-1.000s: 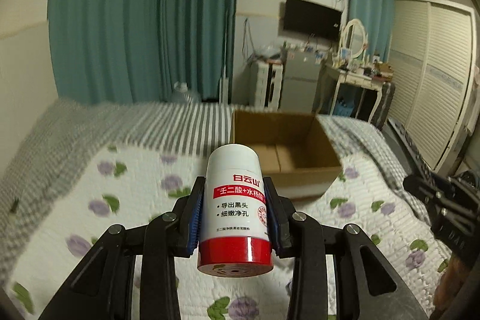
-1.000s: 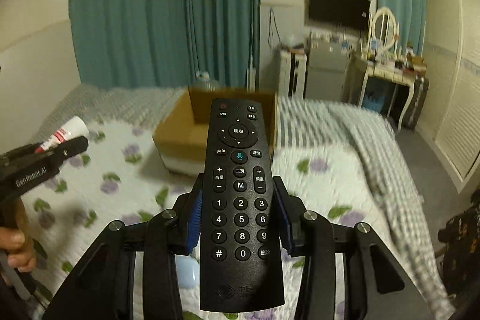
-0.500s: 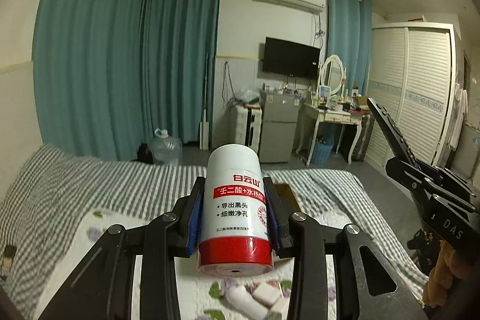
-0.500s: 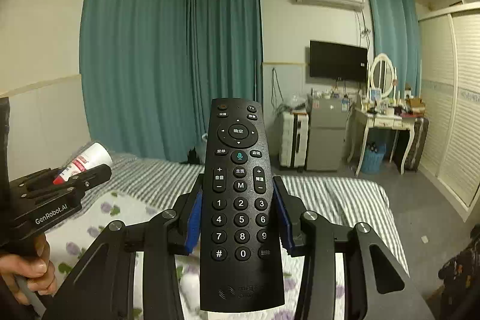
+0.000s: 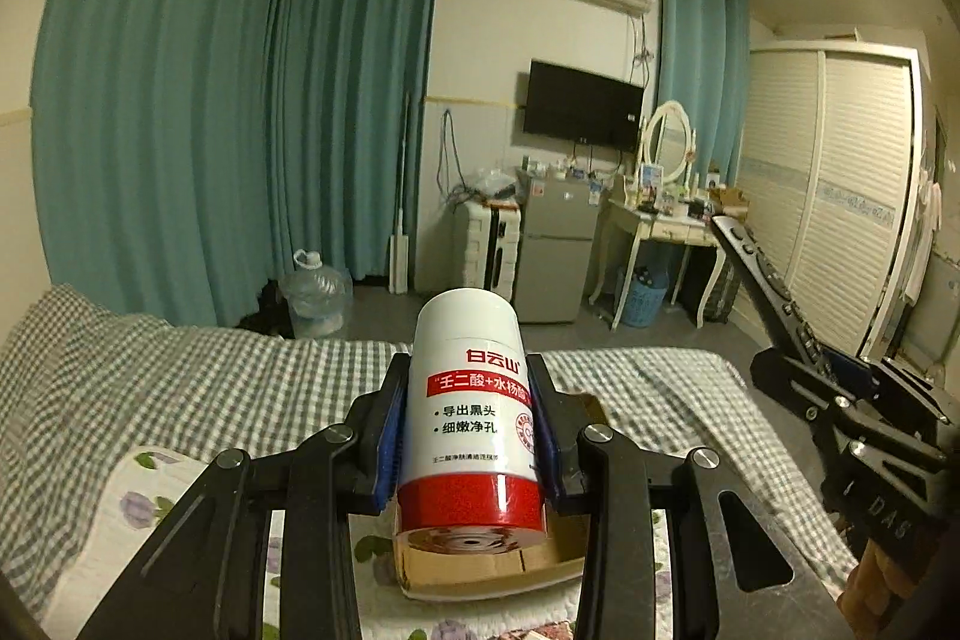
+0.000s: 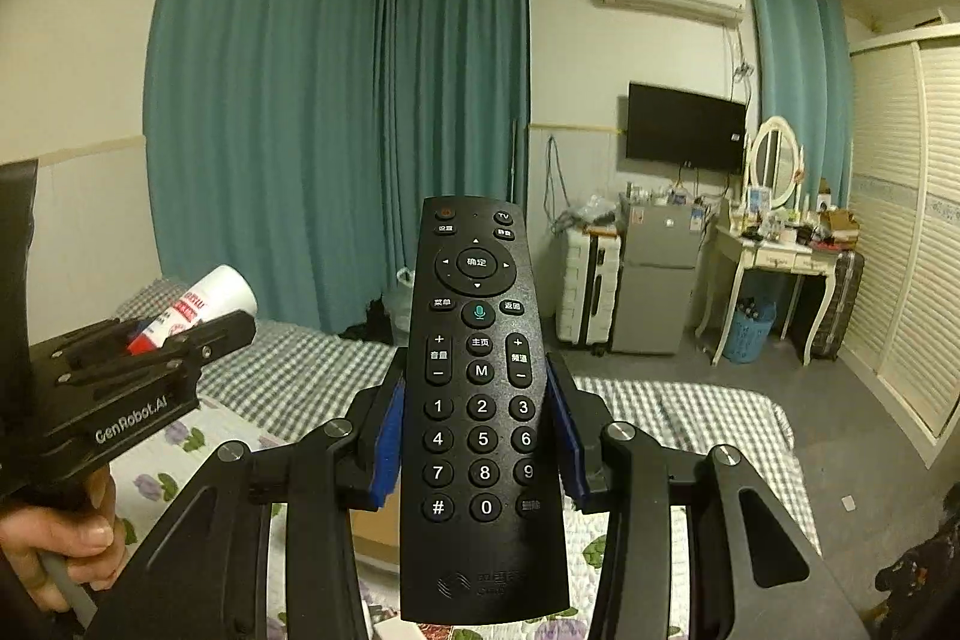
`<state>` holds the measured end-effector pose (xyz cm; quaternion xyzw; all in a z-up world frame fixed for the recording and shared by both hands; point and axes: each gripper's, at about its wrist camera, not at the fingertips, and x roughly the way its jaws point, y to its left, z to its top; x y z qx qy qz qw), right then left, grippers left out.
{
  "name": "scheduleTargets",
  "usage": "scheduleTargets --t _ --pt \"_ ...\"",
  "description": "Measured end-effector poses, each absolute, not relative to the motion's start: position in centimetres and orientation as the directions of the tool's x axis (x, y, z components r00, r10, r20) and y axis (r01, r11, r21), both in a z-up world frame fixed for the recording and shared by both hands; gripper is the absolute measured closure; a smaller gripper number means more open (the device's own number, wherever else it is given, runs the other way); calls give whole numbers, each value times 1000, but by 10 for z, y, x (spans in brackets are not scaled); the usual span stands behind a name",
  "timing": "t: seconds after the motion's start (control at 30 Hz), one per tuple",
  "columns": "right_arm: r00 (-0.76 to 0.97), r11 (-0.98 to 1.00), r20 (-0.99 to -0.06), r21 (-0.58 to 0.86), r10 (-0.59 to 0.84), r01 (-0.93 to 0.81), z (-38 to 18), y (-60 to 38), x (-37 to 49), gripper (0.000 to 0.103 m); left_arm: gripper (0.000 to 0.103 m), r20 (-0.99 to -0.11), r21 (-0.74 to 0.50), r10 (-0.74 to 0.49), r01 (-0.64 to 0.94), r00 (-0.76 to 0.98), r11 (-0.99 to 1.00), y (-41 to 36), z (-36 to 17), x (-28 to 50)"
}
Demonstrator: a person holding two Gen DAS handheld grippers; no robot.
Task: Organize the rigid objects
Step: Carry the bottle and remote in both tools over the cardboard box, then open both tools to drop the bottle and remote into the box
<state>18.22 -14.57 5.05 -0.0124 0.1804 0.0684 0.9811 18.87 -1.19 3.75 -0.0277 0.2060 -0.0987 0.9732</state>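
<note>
In the left wrist view, a smooth cylindrical bottle [image 5: 471,415], white with a red band and red base, is clamped upright between the blue pads of the left gripper [image 5: 471,430], whose jaws are closed part-way onto its sides. A brown cardboard box [image 5: 492,562] is seen just below and behind the bottle, resting on a quilted floral cover [image 5: 150,496] laid over a grey checked blanket [image 5: 180,376]. At 3 o'clock the right gripper [image 5: 840,388] is seen from the side, pointing up toward 11 o'clock.

In the right wrist view, a long, flat, matte black remote [image 6: 480,418] with rounded rubber buttons is gripped at its middle by the right gripper [image 6: 480,436], the jaws shut on its edges and its top end toward 12 o'clock. At 9 o'clock the left gripper [image 6: 180,334] is held by a hand [image 6: 66,538], the bottle [image 6: 207,301] tilted toward 1 o'clock.
</note>
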Motion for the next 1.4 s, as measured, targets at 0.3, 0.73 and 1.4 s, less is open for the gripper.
scheduleTargets --t 0.3,0.73,1.4 --pt "855 989 -503 -5 124 -146 -26 -144 258 62 67 -512 -111 -227 198 829 974 -28 -27 252" --pt "708 978 -698 -54 108 -202 -139 -140 325 62 66 -699 -73 -184 188 691 980 -54 -121 306" --pt "758 985 -650 -94 49 -144 -111 -151 300 67 50 -633 -104 -198 171 749 980 -39 -64 287"
